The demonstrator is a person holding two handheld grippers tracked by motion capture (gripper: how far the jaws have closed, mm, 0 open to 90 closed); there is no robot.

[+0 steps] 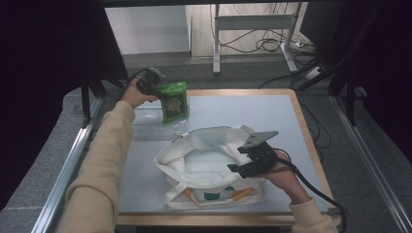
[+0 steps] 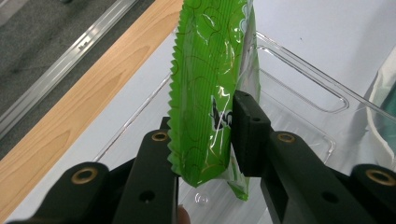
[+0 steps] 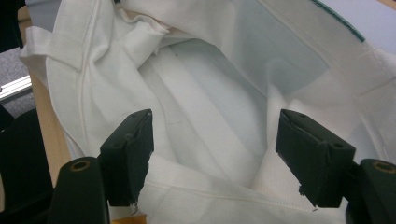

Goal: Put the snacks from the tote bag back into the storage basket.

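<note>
We see the left gripper pinching a green packet near its lower end. In the left gripper view the two black jaws press on opposite faces of the packet, and the packet stands upright between them with its serrated edge to the left. Below and behind the packet lies a clear tray, resting on the grey table top.

In the high view we locate the left gripper at the far left corner of the table, with the packet held upright over the tray. We cannot tell from this view whether the packet's bottom edge touches the tray.

The right gripper has its jaws spread wide. In the right gripper view the jaws stand well apart over the mouth of a white bag, and the bag's pale interior shows between them. A seamed rim of the bag runs across the frame just in front of the jaws. We cannot tell whether either jaw touches the cloth.

In the high view the bag lies open near the table's front edge, and the right gripper sits at its right rim. The bag and the packet are apart, with the tray's near edge between them.
</note>
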